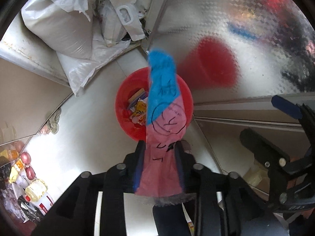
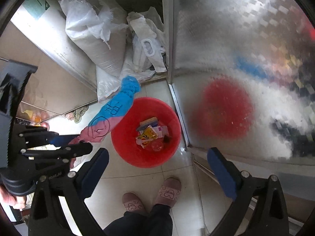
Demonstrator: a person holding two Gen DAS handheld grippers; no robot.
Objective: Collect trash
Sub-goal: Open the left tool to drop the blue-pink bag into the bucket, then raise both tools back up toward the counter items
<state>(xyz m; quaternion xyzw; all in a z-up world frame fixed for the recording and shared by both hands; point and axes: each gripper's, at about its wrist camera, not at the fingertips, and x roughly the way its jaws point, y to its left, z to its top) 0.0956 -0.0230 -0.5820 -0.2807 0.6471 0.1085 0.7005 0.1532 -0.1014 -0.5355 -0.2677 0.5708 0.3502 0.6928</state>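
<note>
My left gripper (image 1: pixel 160 145) is shut on a long pink and blue paper wrapper (image 1: pixel 161 90) with black scribbles, which sticks out over a red basin (image 1: pixel 122 102) on the tiled floor. Wrappers and a yellow packet (image 1: pixel 139 108) lie in the basin. In the right wrist view the same wrapper (image 2: pixel 116 108) reaches from the left gripper (image 2: pixel 82 142) toward the rim of the basin (image 2: pixel 126 147), which holds the yellow packet (image 2: pixel 147 135). My right gripper (image 2: pixel 158 152) stands wide open above the basin with nothing between its blue-padded fingers; it shows in the left wrist view as the right gripper (image 1: pixel 259 116).
White sacks (image 2: pixel 94 39) and plastic bags (image 2: pixel 147 45) are piled against a wall behind the basin. A frosted patterned door (image 2: pixel 246 39) stands to the right. A person's slippered feet (image 2: pixel 169 190) stand in front of the basin. Bottles and packets (image 1: pixel 37 192) lie at lower left.
</note>
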